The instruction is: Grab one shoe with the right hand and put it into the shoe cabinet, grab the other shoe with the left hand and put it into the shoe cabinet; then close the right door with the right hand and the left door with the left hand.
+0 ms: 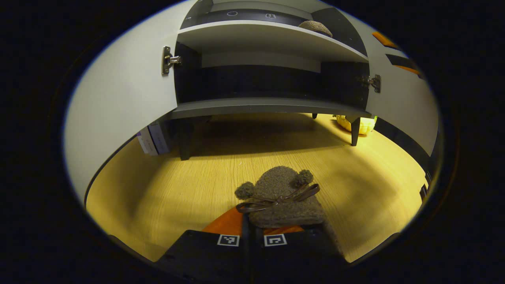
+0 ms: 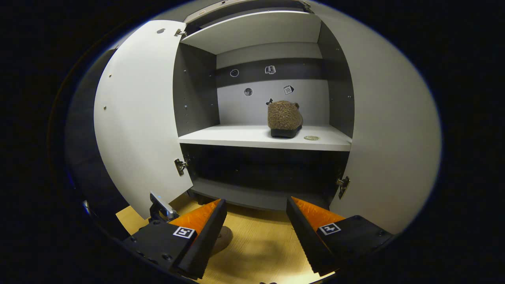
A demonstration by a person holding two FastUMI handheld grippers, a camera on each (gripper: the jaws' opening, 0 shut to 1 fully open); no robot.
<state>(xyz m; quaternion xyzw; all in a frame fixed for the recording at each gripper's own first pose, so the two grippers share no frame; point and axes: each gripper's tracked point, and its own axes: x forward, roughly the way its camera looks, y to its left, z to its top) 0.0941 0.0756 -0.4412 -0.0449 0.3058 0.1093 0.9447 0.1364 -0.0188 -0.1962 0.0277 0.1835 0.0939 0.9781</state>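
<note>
Left gripper view: orange fingers (image 1: 232, 223) pinch fuzzy brown shoe (image 1: 282, 195).

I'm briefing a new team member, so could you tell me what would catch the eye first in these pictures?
First, the fuzzy brown shoe with a ribbon bow, clamped in the left gripper low over the wooden floor. Next, the shoe cabinet standing with both doors wide open, the other shoe already on its middle shelf. The right gripper hangs open and empty before it.
</note>
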